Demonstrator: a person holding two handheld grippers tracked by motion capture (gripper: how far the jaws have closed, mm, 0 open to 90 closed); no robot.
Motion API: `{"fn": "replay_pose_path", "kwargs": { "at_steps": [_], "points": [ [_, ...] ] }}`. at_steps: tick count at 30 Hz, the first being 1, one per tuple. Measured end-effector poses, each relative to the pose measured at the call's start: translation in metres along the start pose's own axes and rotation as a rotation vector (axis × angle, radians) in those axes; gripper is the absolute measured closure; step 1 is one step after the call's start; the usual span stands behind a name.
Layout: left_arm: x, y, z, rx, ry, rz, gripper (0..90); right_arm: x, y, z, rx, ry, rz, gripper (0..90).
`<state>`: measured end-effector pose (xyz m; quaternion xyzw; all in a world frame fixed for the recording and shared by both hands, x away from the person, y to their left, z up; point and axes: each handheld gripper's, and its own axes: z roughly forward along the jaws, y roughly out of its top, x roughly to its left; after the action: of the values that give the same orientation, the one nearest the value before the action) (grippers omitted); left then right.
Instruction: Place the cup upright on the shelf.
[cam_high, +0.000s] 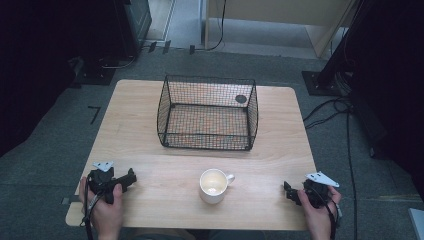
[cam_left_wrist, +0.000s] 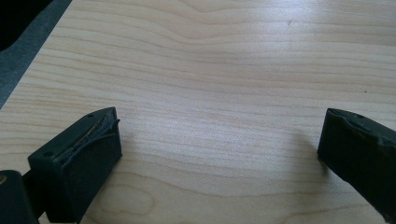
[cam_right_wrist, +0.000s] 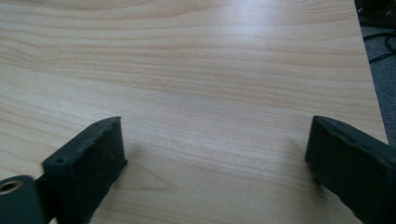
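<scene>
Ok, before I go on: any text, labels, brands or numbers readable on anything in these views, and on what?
None can be read.
The white mug: plain, no print visible.
The black wire basket: no tag or label.
The wooden table: bare grain.
Both grippers, left gripper and right gripper: no markings legible.

One wire basket (cam_high: 207, 114), one white mug (cam_high: 214, 185), one wooden table (cam_high: 280, 150) and two handheld grippers, left (cam_high: 131, 175) and right (cam_high: 286, 188).

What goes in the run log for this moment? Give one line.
left tongs: open, empty | right tongs: open, empty | white mug: upright, table front centre | wire basket: behind mug | contact: none
</scene>
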<state>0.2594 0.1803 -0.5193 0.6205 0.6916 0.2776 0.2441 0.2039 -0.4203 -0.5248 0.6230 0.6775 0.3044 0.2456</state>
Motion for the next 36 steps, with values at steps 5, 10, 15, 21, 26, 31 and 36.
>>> {"fn": "replay_pose_path", "kwargs": {
  "at_steps": [5,10,15,21,26,31,36],
  "points": [
    [-0.001,0.000,0.000,-0.001,-0.002,0.003,0.0,0.000,0.003,-0.005,-0.030,0.053,0.049,9.0],
    [-0.002,0.000,0.000,0.000,-0.007,0.012,0.0,0.014,0.011,-0.014,-0.057,0.089,0.025,9.0],
    [-0.003,0.000,0.000,-0.001,-0.009,0.012,0.0,0.026,0.017,-0.020,-0.072,0.120,-0.007,9.0],
    [-0.003,0.000,0.000,-0.001,-0.011,0.015,0.0,0.039,0.026,-0.026,-0.080,0.173,-0.026,9.0],
    [-0.003,0.000,0.000,-0.001,-0.012,0.016,0.0,0.050,0.031,-0.026,-0.090,0.210,-0.034,9.3],
    [-0.003,0.000,0.000,-0.001,-0.012,0.016,0.0,0.059,0.034,-0.025,-0.091,0.228,-0.052,9.4],
    [-0.003,0.000,0.000,-0.001,-0.013,0.015,0.0,0.072,0.039,-0.024,-0.099,0.244,-0.070,13.0]
  ]
}}
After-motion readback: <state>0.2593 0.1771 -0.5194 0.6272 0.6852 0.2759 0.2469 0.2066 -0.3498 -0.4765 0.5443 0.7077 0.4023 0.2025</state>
